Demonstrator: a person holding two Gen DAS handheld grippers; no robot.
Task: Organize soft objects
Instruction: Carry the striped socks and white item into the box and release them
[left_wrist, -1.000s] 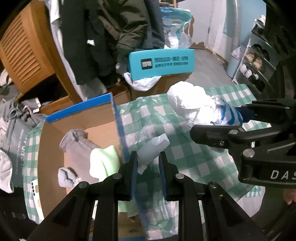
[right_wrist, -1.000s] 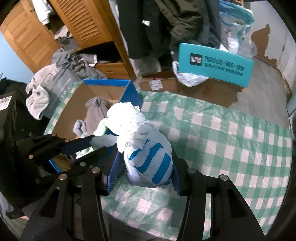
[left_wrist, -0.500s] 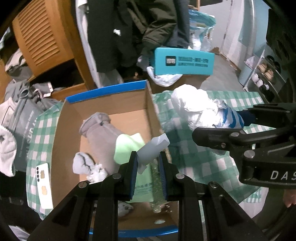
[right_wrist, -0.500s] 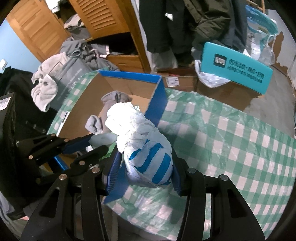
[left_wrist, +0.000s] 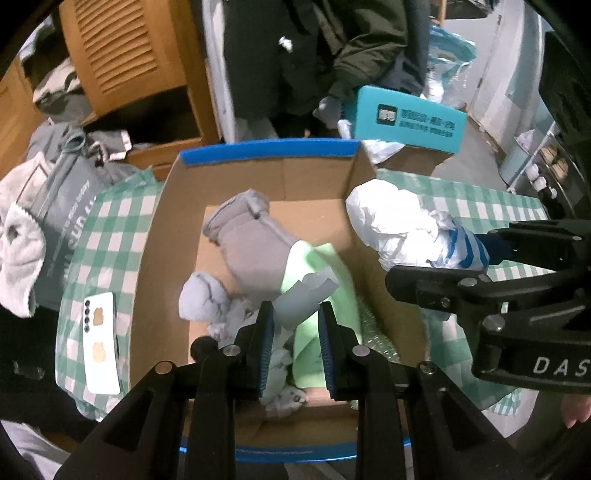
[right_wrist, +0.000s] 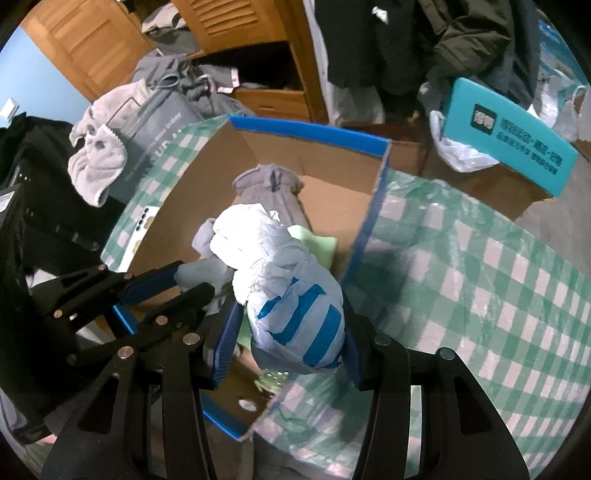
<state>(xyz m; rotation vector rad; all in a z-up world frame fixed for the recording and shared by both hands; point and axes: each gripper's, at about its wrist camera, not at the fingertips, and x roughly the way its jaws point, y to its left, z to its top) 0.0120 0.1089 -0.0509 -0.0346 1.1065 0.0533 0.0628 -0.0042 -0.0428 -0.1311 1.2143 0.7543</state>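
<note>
A cardboard box (left_wrist: 266, 149) with a blue-taped rim stands open on the green checked cloth (right_wrist: 480, 277). Inside lie a grey garment (left_wrist: 251, 240), a light green cloth (left_wrist: 325, 266) and a small pale balled piece (left_wrist: 203, 299). My left gripper (left_wrist: 295, 310) hangs over the box's inside with a pale grey scrap of cloth (left_wrist: 303, 291) between its pads; its jaws are opening. My right gripper (right_wrist: 291, 302) is shut on a white bundle with blue stripes (right_wrist: 295, 317), held above the box's right wall. That bundle (left_wrist: 399, 225) also shows in the left wrist view.
A white phone (left_wrist: 99, 343) lies on the checked cloth left of the box. A teal carton (left_wrist: 406, 118) sits on a brown box behind. A grey bag with a towel (right_wrist: 96, 162), a wooden cabinet (left_wrist: 122, 55) and hanging dark jackets (left_wrist: 314, 48) crowd the back.
Both grippers have carried their loads leftward from over the checked cloth to the box. The left one now hangs over the box's inside; the right bundle reaches over its right wall.
</note>
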